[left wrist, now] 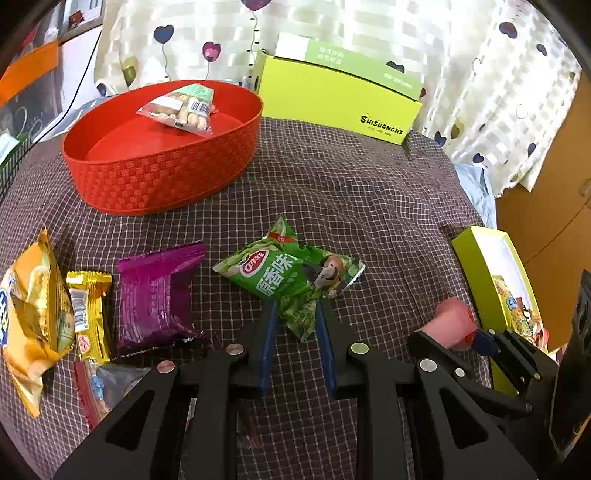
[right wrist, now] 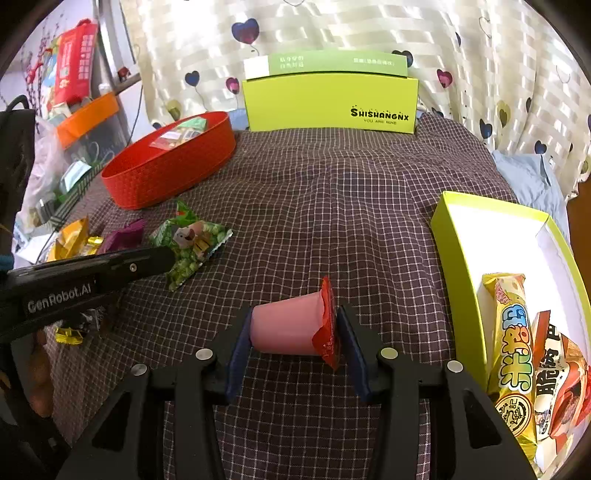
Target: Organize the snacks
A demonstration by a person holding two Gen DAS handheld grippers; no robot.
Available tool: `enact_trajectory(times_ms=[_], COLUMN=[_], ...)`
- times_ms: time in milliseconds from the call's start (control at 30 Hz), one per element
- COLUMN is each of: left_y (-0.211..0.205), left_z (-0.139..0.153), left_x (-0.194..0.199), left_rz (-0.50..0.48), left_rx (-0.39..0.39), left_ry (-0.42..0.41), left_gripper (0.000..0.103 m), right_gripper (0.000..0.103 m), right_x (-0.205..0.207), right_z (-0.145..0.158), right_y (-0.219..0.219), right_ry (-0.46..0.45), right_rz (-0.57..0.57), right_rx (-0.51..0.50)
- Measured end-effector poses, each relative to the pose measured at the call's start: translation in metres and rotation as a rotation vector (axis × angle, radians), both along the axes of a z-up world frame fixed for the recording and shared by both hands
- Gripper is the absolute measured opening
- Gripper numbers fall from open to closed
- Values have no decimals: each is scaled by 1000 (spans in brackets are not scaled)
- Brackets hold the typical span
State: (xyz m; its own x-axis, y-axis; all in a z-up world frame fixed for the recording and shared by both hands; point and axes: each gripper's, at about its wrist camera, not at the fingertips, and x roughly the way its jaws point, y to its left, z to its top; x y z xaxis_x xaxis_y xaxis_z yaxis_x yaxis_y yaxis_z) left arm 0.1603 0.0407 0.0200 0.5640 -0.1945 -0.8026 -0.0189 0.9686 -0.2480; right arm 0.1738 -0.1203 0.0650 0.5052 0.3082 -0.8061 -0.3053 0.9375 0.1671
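Thin green packet (left wrist: pixel 291 280) pinched by our left fingers (left wrist: pixel 271 321) may slip near the red basket (left wrist: pixel 162 177), while our right fingers (right wrist: pixel 240 350) hold the pink cup (right wrist: pixel 286 326).

Domestic setting, most likely a living room or bedroom of a home. Evidence: a cream curtain (right wrist: pixel 369 33) printed with hearts hangs behind the work surface; the surface carries a checked brown cloth (right wrist: pixel 332 206); cluttered household shelving (right wrist: pixel 77 110) with an orange bin stands at the left.
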Motion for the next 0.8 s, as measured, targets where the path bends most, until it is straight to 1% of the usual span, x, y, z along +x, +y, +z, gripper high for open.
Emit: enact_trajectory(times_ms=[100,167,200,233,300,433,533,800], left_y=[2,5,6,7,9,13,13,0], left_z=[-1,0,1,2,2,0,-6,-11], left_x=[5,8,9,10,14,23,33,49], left_rz=[2,33,44,50,60,125,146,149], left_rx=[-27,-25,-32,-44,-79,-98,-111,-89], left_ry=[6,7,1,-2,4,25,59,95], left_gripper=[24,41,60,67,67,67,67,67], right_gripper=[45,45,45,45,45,45,45,45], right_x=[0,0,0,0,0,0,0,0], right_z=[0,0,0,0,0,0,0,0], right_y=[0,-1,-1,-1,-2,-2,-3,-3], right_ry=[1,2,3,3,4,5,7,7], right_rz=[-2,-2,-3,-4,-4,-5,-6,-5], right_rx=[4,6,7,8,12,18,22,28])
